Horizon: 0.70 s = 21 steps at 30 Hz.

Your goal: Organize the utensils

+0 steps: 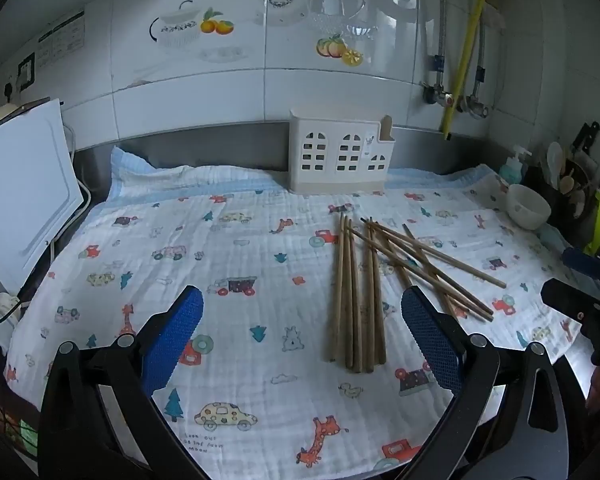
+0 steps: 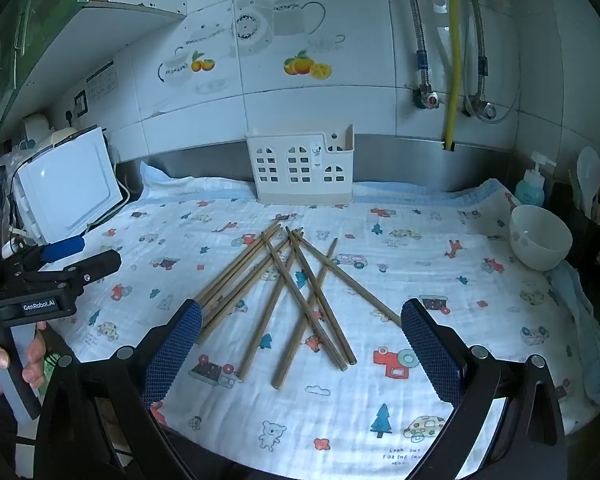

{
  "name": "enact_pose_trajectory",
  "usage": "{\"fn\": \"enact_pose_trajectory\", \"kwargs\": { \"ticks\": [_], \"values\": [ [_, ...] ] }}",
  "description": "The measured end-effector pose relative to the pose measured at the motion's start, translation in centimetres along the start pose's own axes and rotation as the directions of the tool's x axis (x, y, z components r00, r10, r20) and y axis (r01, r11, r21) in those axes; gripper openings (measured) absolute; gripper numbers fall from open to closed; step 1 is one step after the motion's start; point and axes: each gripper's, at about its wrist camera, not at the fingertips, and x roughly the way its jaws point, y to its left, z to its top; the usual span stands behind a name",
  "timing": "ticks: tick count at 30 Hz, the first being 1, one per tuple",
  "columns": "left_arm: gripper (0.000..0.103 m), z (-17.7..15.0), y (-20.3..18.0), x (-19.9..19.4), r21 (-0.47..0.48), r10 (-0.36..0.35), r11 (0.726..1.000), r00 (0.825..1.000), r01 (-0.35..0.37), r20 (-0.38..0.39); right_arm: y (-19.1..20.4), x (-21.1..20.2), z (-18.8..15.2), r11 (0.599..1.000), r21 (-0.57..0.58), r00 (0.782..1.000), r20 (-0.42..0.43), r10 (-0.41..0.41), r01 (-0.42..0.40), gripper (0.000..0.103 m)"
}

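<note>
Both the left hand-held gripper (image 1: 302,332) and right hand-held gripper (image 2: 301,344) hover with jaws spread wide, holding nothing. Wooden chopsticks (image 2: 296,300) lie scattered on the cloth-covered tabletop (image 2: 440,240) just ahead. At twelve o'clock stands the white utensil holder (image 2: 302,168).

A cloth (image 2: 380,264) covers the counter across the middle of both views. Chopsticks (image 2: 284,296) lie on it in a loose crossed pile at the centre of the right wrist view and right of centre in the left wrist view. Behind them, against the wall, a holder (image 2: 302,168) stands on the cloth's far edge. A bowl (image 2: 540,236) sits at the right edge, with a soap bottle (image 2: 531,186) behind it. A board (image 2: 70,192) leans at the left.
</note>
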Motion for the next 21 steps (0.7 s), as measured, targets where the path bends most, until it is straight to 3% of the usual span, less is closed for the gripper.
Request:
{"fn": "enact_pose_trajectory", "kwargs": {
  "ticks": [21],
  "values": [
    [0.098,0.4,0.1,-0.5,-0.016,0.008,1.0,0.999,-0.008,0.035,-0.4,-0.5,0.3,1.0,0.008,1.0,0.016,-0.025,0.025,0.096]
  ]
}}
